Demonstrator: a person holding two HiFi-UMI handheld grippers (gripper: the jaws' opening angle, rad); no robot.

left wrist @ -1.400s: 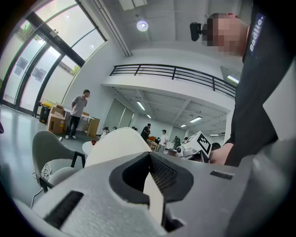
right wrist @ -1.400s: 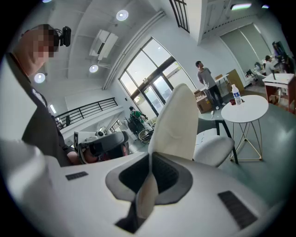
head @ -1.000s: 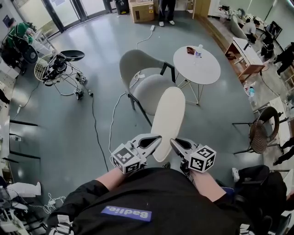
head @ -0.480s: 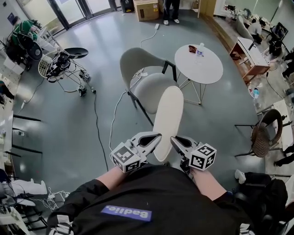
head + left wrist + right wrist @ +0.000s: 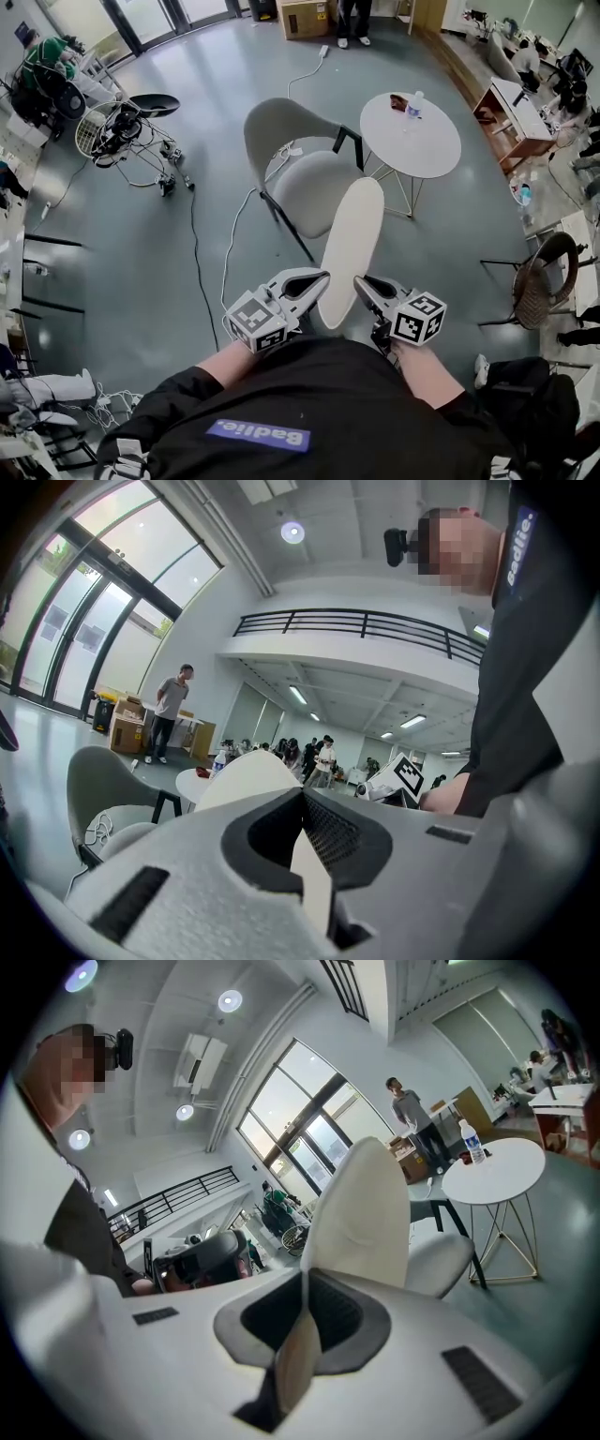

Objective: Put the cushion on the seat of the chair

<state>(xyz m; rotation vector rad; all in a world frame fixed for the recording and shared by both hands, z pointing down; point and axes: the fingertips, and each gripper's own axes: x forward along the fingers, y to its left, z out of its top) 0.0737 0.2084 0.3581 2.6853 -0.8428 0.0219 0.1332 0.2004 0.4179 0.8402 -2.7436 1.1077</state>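
A cream oval cushion (image 5: 350,248) hangs flat in the air in front of me, held at its near end from both sides. My left gripper (image 5: 315,279) is shut on its left edge and my right gripper (image 5: 362,284) is shut on its right edge. The cushion's edge (image 5: 314,878) runs between the left jaws, and the cushion (image 5: 361,1208) rises out of the right jaws. The light grey chair (image 5: 298,159) with dark legs stands just beyond the cushion's far end, its seat (image 5: 314,192) bare.
A round white table (image 5: 411,134) with a bottle stands right of the chair. A white cable (image 5: 234,234) and a black cable (image 5: 195,253) trail over the floor at left. A wire basket cart (image 5: 117,131) stands far left, a brown chair (image 5: 544,272) at right.
Both grippers and the cushion have shifted slightly right and toward the chair, so the cushion's far end now lies nearer the seat's right edge. Both grips are unchanged.
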